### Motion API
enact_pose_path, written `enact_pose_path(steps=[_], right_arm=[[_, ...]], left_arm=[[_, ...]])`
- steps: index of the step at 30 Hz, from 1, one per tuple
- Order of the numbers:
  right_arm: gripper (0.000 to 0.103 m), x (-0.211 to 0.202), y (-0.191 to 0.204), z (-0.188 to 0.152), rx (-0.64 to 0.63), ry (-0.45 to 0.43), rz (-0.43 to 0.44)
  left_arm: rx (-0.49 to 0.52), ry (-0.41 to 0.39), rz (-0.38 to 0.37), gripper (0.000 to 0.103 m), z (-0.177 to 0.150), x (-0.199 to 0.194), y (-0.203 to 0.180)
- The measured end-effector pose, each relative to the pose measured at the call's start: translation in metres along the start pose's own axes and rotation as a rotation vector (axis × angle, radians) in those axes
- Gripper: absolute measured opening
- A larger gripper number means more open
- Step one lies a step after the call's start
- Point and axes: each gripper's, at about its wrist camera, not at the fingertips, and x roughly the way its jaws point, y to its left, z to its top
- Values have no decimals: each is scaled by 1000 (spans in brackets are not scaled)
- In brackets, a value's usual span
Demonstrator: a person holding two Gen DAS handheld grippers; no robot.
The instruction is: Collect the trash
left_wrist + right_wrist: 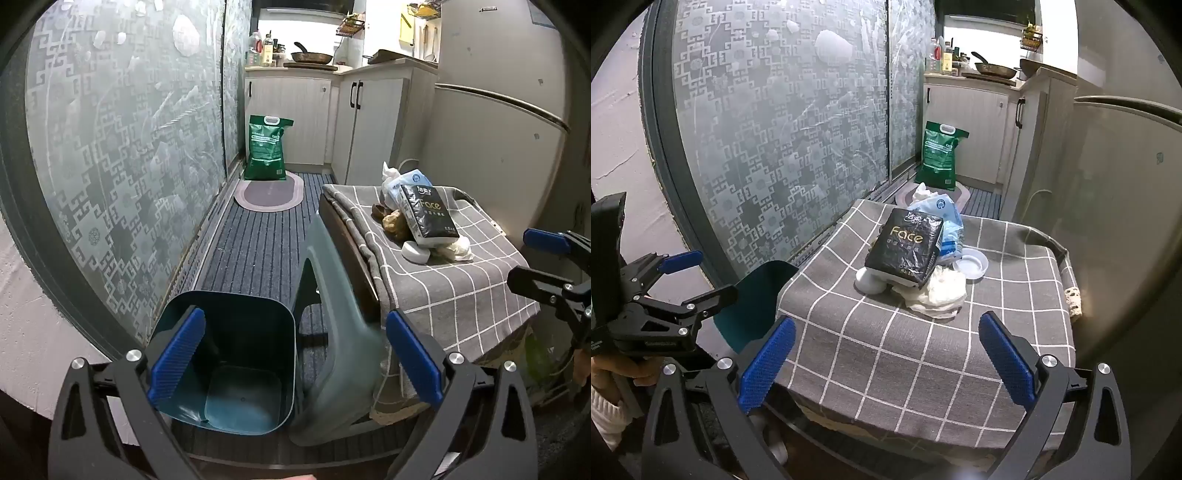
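Blue-padded left tongs (295,363) and right tongs (886,363): both wide, empty. Bin (229,369): floor, under left tongs. Trash heap (919,254): tablecloth (886,354), twelve o'clock of right tongs. Advice: pinch the loose tissue (940,293) first.

Frosted patterned glass doors (122,155) line a striped grey floor mat (258,243).

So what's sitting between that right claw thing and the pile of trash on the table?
Nothing but bare checked tablecloth. In the right wrist view, the open right gripper faces the crumpled white wrapper at the pile's near edge, with only cloth between.
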Motion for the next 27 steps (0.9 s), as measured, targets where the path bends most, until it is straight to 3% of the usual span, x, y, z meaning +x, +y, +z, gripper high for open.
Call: enact_pose_path(steps=[27], right_arm=[[100,-1,0,0,1,-5,0]], left_arm=[[10,4,8,100,11,-6,-4]])
